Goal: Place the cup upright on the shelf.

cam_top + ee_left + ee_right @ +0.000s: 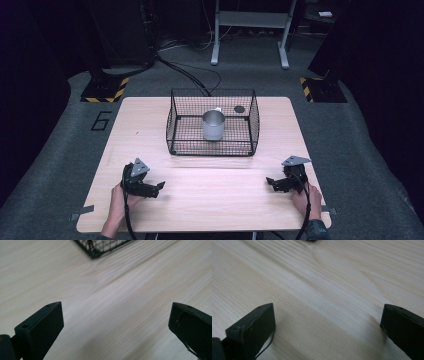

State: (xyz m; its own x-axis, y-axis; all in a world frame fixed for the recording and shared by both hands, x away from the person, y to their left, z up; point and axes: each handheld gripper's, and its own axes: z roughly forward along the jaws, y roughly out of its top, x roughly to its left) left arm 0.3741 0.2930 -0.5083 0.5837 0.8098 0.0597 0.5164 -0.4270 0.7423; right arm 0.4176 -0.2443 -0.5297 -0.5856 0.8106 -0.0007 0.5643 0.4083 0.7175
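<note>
Both grippers (159, 186) (270, 181) wide open (nothing held).

— What is showing along the right gripper (328, 322)?
— Its two black jaws are rising at lower left and lower right, standing wide apart over pale wooden table (332, 285), grain running diagonally.
— Anything else?
— A dark scrap (310, 240) is peeking in at top centre; too little to identify.

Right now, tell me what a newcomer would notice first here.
The black wire basket at the table's far middle, with a shiny metal cup standing upright inside it. Then the left gripper and right gripper, both open, resting near the wooden table's near corners.
</note>
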